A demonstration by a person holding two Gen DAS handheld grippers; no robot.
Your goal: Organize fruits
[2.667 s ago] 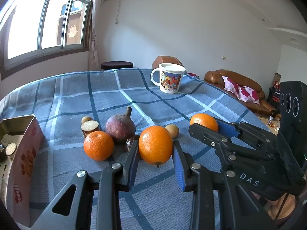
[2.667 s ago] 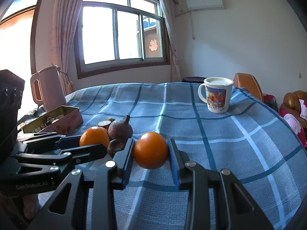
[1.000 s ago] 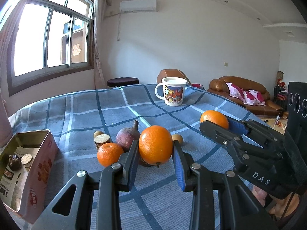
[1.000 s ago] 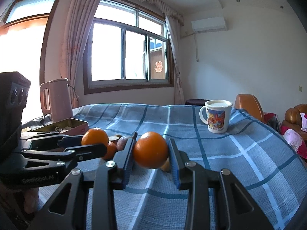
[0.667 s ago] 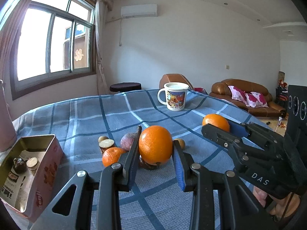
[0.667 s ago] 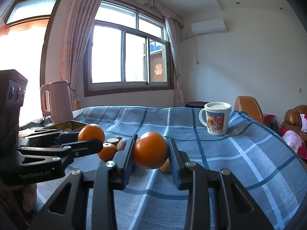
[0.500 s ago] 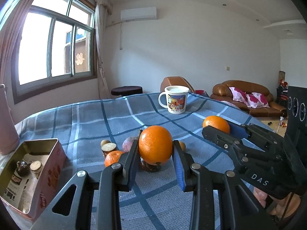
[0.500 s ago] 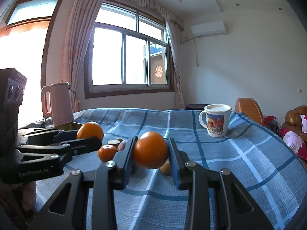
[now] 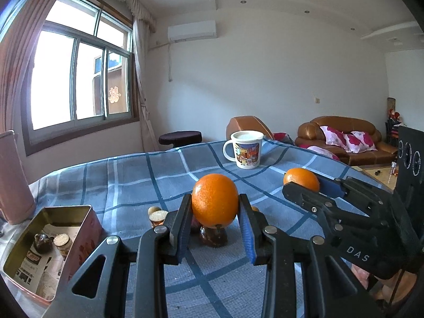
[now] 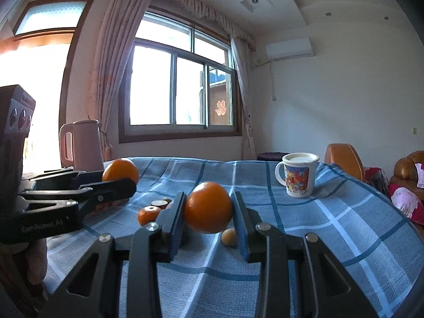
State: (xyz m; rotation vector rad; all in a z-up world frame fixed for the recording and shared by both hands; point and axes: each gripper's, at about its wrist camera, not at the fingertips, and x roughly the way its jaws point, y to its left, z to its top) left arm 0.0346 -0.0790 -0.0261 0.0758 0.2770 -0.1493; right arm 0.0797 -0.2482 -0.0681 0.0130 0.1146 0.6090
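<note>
Centrally: blue checked table [image 9: 132, 175]; open tin [image 9: 53, 241] at its left edge; left gripper [image 9: 215, 225] clamping an orange [image 9: 214, 202]; right gripper [image 10: 208, 221] clamping another orange [image 10: 208, 206]. Carrying step, both fruits aloft above smaller fruits [image 10: 148, 214]. Next, probably: lowering each to a chosen spot, then releasing.

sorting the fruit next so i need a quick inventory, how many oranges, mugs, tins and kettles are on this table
oranges: 3 (left-held orange, right-held orange, loose orange)
mug: 1
tin: 1
kettle: 1
total: 6
</note>
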